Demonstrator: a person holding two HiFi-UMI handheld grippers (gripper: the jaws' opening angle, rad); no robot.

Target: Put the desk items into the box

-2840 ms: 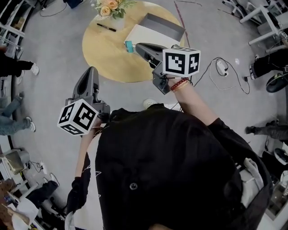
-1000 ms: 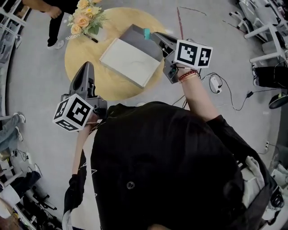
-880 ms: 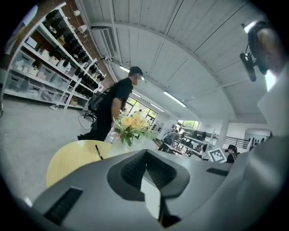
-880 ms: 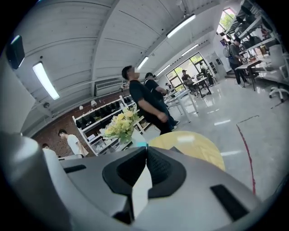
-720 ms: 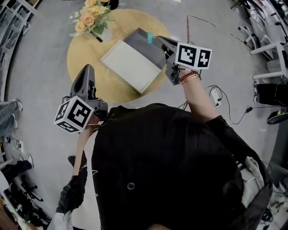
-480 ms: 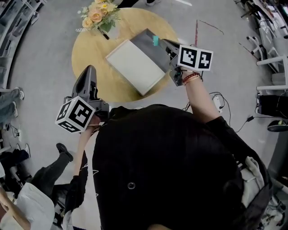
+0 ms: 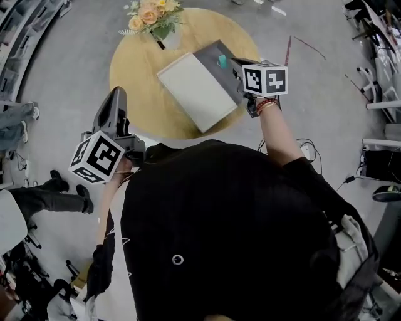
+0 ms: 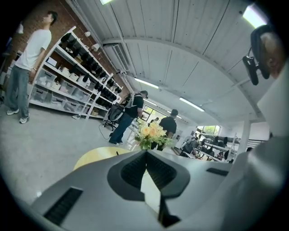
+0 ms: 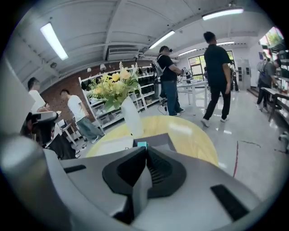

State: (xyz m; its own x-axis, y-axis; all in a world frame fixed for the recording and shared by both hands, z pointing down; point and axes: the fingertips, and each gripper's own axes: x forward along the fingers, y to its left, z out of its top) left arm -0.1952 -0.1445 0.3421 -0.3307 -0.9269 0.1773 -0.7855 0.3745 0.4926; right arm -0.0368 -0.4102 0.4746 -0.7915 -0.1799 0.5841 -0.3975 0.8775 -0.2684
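Left gripper (image 7: pixel 117 94) jaws closed, empty, by edge of round worktop (image 7: pixel 135 75). Flowers (image 7: pixel 152 12) at back. Open box (image 7: pixel 195 93) on worktop. Right gripper (image 7: pixel 233 63) jaws clamp small teal block (image 7: pixel 222 61) over box's grey half.

Grey floor (image 7: pixel 62 75), round wooden table (image 7: pixel 138 81), white shelving (image 8: pixel 67 85), perhaps brick wall (image 9: pixel 67 83) behind.

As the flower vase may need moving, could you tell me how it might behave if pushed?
The vase looks tall and narrow under a wide bouquet, so it is probably top-heavy and apt to tip. Its smooth white wall may be slippery. It stands near the table edge, so pushing seems risky.
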